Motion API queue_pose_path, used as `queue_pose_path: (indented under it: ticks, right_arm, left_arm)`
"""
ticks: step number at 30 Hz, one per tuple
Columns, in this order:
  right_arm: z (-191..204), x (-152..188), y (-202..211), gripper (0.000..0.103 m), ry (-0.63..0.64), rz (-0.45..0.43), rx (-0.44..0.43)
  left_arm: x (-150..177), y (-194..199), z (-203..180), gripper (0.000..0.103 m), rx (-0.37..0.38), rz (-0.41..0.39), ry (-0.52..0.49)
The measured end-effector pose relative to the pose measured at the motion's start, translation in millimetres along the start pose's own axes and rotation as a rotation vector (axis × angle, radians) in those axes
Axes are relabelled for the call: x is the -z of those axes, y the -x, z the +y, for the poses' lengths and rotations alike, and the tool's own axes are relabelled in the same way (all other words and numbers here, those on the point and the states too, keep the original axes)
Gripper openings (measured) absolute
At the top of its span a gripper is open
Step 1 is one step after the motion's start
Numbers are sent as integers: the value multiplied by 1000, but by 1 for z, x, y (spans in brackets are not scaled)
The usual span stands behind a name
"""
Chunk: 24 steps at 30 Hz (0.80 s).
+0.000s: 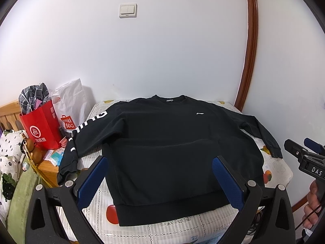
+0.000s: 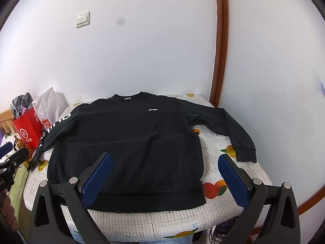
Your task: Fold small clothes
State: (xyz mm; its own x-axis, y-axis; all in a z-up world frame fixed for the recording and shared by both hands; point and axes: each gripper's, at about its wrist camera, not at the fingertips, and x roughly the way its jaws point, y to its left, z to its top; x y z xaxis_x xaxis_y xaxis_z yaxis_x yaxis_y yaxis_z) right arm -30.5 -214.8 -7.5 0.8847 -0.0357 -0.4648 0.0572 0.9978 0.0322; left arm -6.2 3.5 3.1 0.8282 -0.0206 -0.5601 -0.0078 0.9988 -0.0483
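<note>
Table (image 2: 233, 209): fruit-print cloth cover, set against a white wall; bears the whole garment.
Sweatshirt (image 1: 162, 146): black, long-sleeved, lying face up and flat on the table, collar toward the wall, hem band at the near edge. No fold made yet, by the look of it.
Lettered sleeve (image 1: 81, 134): white print, runs off the left table edge; cuff hangs down.
Plain sleeve (image 2: 229, 130): bent at the elbow, cuff resting on the cloth near the right edge.
Left gripper (image 1: 160, 181): spread wide, nothing held, hovering above the hem's left half.
Right gripper (image 2: 164, 181): likewise spread and empty, above the hem's right part.
Red bag (image 1: 40, 130): on the side cabinet, well apart from the work.
Step in hand (judgement): first fold, sleeves inward.
Technique: pinch each sleeve near the cuff, lift only enough to clear the body, lay it straight across the chest. Retrieve the hanging cuff first, or its weight may drag the shoulder askew. Keep the hem square to the table edge.
</note>
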Motion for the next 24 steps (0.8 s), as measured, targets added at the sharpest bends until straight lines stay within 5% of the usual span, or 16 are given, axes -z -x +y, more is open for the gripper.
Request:
queue_pose_path:
  ticks: [24]
  right_arm:
    - [1, 2, 2, 102, -1, -1, 3]
  left_arm:
    - [2, 0, -2, 103, -3, -3, 0]
